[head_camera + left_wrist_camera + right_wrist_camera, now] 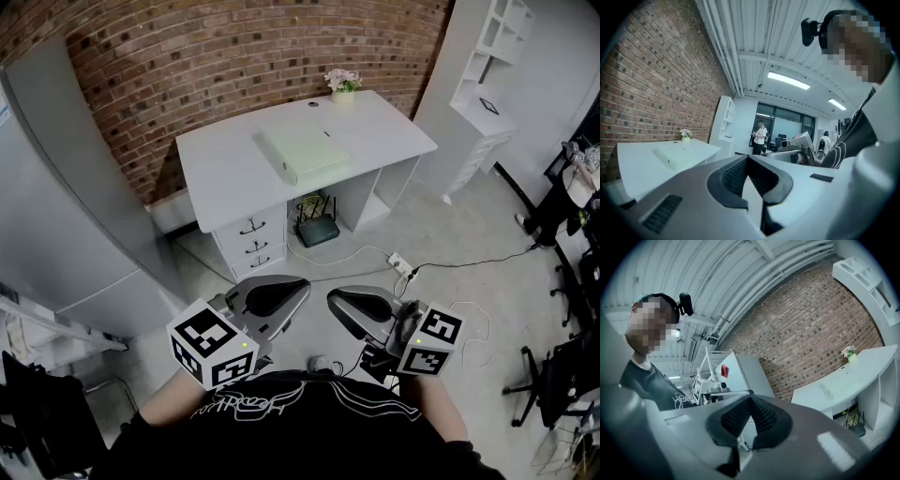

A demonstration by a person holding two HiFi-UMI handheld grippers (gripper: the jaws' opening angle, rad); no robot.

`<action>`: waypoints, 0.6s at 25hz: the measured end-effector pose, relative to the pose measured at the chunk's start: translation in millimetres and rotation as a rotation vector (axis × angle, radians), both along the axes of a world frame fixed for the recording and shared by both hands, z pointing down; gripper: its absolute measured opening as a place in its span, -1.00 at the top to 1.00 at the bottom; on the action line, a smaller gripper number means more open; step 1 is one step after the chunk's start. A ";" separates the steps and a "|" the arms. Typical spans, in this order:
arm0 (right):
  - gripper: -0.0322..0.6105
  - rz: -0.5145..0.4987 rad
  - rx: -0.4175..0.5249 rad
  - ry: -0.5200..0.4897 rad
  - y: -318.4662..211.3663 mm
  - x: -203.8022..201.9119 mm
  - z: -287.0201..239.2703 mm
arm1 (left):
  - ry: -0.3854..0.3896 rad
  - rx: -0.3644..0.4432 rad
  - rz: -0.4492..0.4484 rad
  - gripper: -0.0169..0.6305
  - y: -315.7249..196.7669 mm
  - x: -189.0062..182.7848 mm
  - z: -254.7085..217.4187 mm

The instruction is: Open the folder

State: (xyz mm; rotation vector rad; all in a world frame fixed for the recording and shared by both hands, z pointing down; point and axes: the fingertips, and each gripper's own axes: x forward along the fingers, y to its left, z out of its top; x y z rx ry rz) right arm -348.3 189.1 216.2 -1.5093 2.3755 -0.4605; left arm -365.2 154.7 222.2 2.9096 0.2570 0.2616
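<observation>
First, we approach folder (302, 152); left gripper (298, 289), right gripper (336, 302) well apart from it, jaws pressed together, empty; spread at its edge.

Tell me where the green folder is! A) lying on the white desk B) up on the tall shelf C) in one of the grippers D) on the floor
A: the folder lies flat on the white desk, not far from the flower pot.
</observation>
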 end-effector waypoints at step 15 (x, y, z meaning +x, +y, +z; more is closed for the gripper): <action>0.90 0.068 -0.001 -0.011 3.0 -24.2 -3.0 | -0.008 0.031 0.035 0.94 1.4 -26.9 1.2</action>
